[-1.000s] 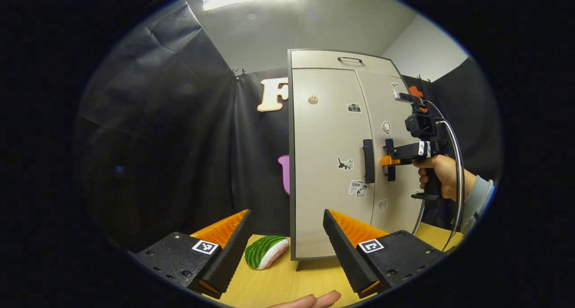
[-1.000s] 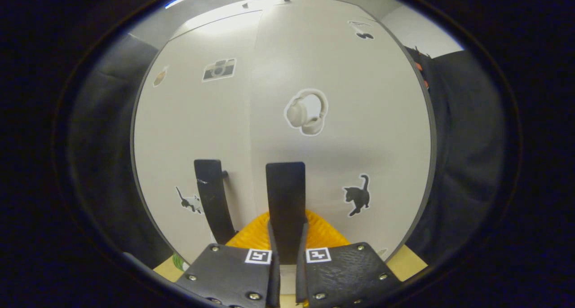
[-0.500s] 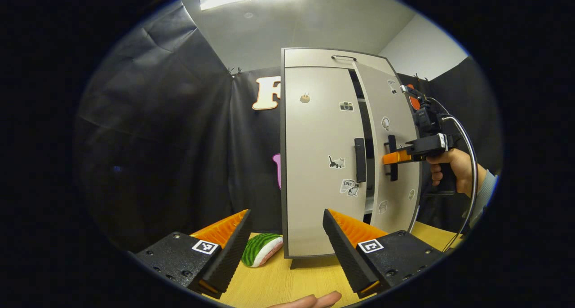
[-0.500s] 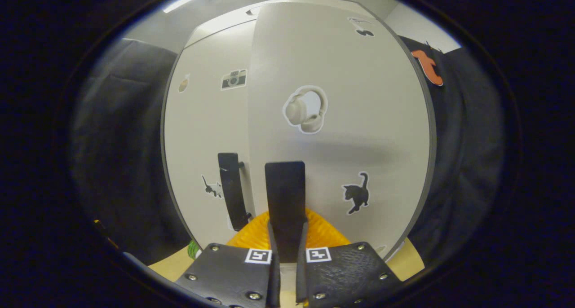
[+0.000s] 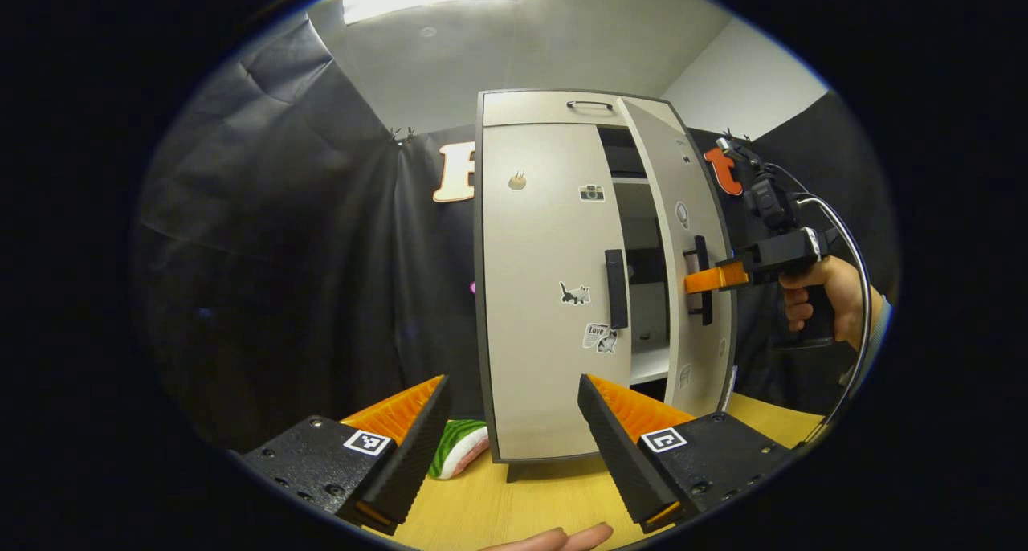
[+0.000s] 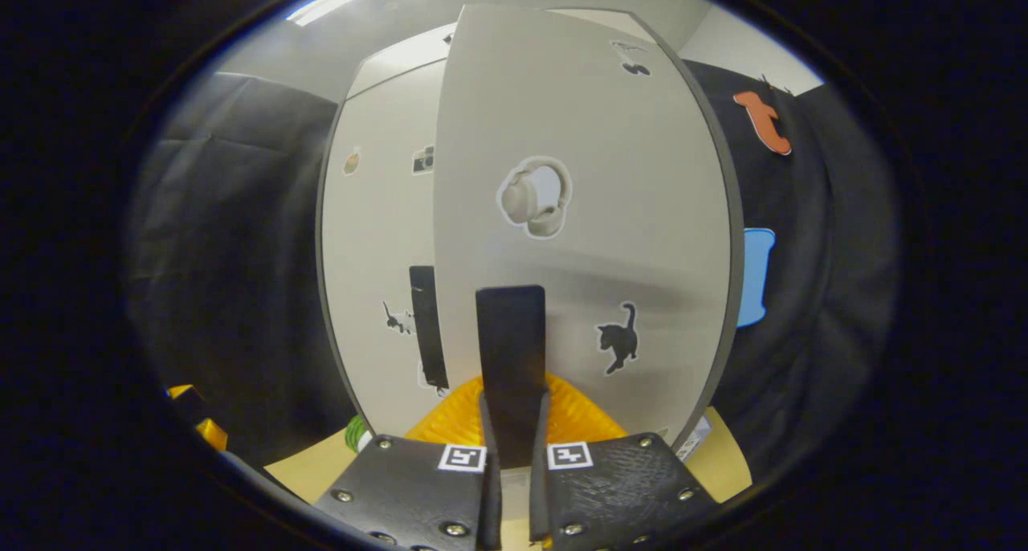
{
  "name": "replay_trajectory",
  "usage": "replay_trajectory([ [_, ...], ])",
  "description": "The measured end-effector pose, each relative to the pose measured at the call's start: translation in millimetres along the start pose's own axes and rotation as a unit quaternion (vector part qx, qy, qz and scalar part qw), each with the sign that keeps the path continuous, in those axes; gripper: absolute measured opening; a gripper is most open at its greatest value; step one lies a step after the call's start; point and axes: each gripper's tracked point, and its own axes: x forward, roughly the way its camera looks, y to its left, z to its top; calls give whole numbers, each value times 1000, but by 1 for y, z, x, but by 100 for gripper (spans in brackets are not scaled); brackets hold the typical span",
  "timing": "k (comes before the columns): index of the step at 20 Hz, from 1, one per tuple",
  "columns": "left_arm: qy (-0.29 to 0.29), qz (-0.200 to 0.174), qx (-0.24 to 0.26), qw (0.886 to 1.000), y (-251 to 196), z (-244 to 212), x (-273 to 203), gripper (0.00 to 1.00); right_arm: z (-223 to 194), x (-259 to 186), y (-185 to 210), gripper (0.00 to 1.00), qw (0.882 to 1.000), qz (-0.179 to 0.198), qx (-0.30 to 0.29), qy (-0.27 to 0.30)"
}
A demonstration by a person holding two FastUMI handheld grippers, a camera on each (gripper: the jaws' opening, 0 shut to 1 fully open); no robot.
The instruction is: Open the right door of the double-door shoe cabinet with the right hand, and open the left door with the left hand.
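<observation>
one sticker reads "love".

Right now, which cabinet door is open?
The right door, swung out with shelves showing behind it; the right tongs clamp its handle. The left door sits flush, handle untouched.

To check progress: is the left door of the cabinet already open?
No, the left door lies flush and closed, while the right door stands ajar.
</observation>
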Motion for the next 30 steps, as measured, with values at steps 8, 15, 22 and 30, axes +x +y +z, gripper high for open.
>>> replay_trajectory([
  [8,15,10,1,1000,3,-8,3,98,-3,-30,-13,13,1000,20,0,-6],
  [15,13,5,-2,1000,-7,-4,2,97,-3,-56,-30,13,1000,21,-7,1],
  [22,23,-9,2,1000,-24,-11,2,98,-1,-75,-48,13,1000,14,-6,-2],
  [30,26,-15,-9,1000,-31,-15,3,98,2,-102,-82,12,1000,-13,10,-12],
])
